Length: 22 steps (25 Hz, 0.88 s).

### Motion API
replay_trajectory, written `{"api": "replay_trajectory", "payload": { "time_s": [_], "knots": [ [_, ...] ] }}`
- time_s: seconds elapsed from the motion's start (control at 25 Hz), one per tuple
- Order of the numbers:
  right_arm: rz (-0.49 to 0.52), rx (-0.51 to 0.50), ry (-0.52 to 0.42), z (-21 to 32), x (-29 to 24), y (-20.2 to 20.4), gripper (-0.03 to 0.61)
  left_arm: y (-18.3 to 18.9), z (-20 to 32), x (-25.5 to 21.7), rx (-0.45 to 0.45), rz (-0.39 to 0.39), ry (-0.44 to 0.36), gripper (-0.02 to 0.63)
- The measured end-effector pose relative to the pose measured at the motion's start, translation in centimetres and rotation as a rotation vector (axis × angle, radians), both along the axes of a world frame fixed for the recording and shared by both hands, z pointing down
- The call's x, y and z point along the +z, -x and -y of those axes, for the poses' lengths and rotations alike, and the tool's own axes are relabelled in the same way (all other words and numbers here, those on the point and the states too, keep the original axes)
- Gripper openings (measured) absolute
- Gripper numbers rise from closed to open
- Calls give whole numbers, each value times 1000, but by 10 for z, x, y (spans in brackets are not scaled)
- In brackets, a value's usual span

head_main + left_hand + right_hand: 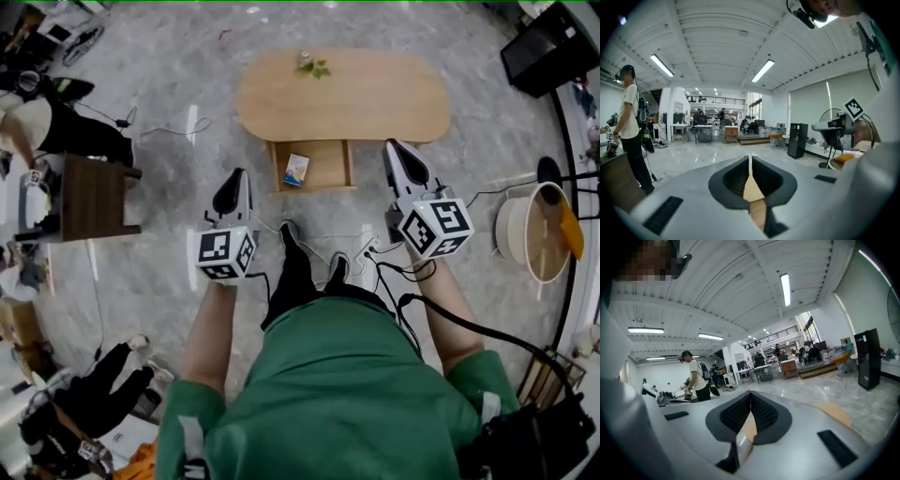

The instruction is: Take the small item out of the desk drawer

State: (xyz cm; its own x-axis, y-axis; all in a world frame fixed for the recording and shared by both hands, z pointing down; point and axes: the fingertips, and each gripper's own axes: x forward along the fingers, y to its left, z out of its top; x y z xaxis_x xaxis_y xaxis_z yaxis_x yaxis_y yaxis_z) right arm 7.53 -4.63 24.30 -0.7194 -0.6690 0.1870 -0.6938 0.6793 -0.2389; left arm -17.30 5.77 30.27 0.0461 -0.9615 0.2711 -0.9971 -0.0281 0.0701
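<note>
At the left, the left tool (235,180) is clenched on nothing and hangs above the floor, apart from the bench (375,94). In the middle, the drawer (330,167) stands pulled out under the bench, and the small item (296,170) lies in its left part. At the right, the right tool (396,150) is also clenched and empty, near the drawer's right side.

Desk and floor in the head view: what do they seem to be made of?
Desk: light wood or wood-look laminate, matt; its even tan top shows no glare. Whether it is solid or veneer cannot be told. Floor: polished stone or marble-look tile; grey with pale veins and bright streaks of reflected light.
</note>
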Motion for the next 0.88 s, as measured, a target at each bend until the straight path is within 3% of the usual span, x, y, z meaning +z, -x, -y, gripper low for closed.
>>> {"api": "replay_trajectory", "payload": {
  "time_s": [0.48,0.88],
  "knots": [
    [-132,115,117,60,62,67,23,64,92,157,204,-45,265,37],
    [-183,248,229,61,127,53,23,50,132,274,366,-48,468,104]
  ]
}}
